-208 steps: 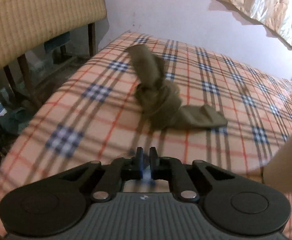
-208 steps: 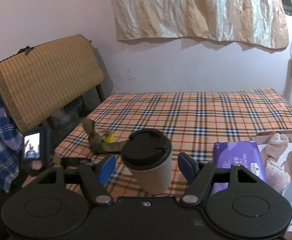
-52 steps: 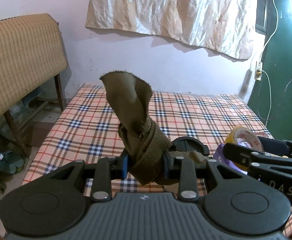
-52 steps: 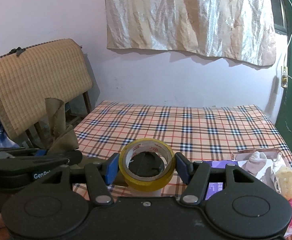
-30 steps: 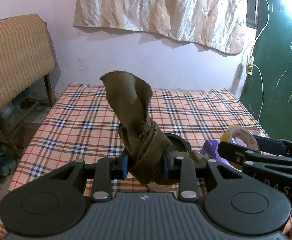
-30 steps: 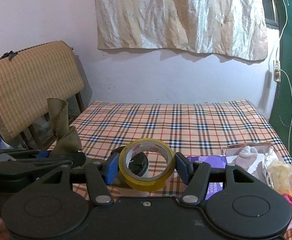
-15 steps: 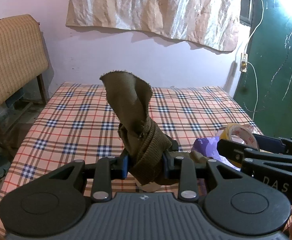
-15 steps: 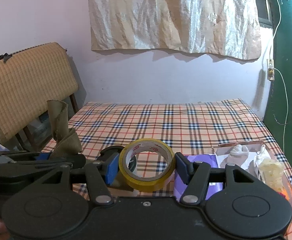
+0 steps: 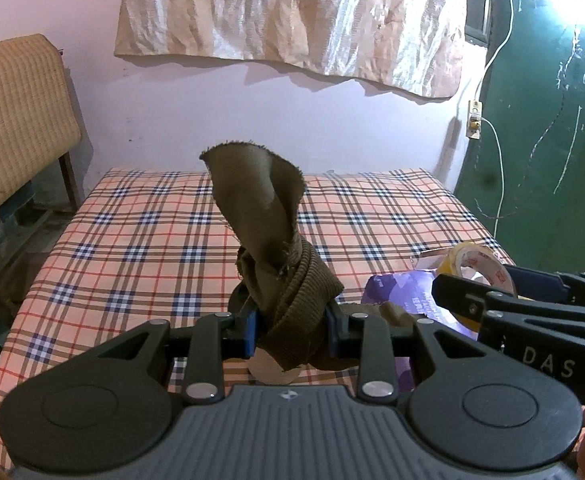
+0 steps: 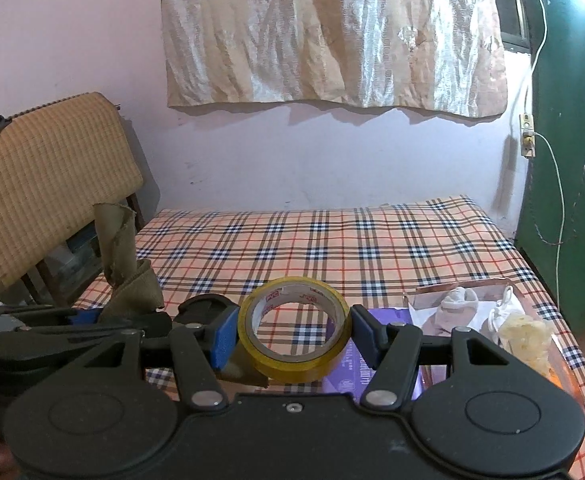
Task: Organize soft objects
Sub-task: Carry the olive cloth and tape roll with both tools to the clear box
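Left gripper (image 9: 291, 330) clamps olive sock (image 9: 276, 256) – right gripper (image 10: 294, 334) grips yellow tape roll (image 10: 294, 330)

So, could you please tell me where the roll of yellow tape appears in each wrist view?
Left wrist view: roll of yellow tape at right edge, held in the right gripper.
Right wrist view: bottom centre, between the blue fingers.
Shared landmark: purple packet just behind it.

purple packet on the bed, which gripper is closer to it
Right. The right gripper, shut on the tape roll, hovers just above the purple packet. The left gripper, holding the olive sock, sits further to the packet's left.
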`<act>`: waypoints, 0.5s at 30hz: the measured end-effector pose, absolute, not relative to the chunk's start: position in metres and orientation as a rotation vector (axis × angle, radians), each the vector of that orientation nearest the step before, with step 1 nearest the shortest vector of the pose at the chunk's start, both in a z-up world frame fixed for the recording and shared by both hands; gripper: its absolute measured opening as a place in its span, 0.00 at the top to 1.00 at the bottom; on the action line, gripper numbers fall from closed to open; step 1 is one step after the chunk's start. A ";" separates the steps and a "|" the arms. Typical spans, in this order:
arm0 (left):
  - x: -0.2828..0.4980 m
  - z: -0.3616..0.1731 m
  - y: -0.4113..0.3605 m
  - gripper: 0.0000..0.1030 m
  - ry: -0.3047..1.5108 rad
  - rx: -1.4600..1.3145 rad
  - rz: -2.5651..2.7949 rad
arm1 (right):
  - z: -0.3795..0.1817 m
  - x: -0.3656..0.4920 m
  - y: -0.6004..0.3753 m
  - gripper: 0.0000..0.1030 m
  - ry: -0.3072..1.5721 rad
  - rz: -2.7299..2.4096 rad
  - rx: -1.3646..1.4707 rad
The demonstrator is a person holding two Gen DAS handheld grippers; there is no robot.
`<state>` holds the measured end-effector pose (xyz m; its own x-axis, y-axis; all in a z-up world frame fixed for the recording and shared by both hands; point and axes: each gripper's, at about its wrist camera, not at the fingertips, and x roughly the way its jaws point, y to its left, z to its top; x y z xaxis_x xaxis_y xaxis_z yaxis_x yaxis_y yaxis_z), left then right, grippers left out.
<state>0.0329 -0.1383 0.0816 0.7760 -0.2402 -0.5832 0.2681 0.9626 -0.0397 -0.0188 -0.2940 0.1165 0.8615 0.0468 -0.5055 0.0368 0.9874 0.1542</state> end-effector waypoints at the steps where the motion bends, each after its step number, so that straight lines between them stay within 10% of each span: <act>1: 0.033 0.081 -0.139 0.68 0.625 0.048 -0.277 | 0.117 -0.019 -0.295 0.31 0.533 0.004 0.162; 15: 0.033 0.079 -0.157 0.68 0.632 0.063 -0.316 | 0.117 -0.024 -0.310 0.31 0.535 -0.030 0.174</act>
<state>0.0330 -0.1570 0.0795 0.7607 -0.2710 -0.5899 0.3094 0.9502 -0.0375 -0.0238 -0.3100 0.1170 0.8604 0.0167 -0.5094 0.0739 0.9848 0.1571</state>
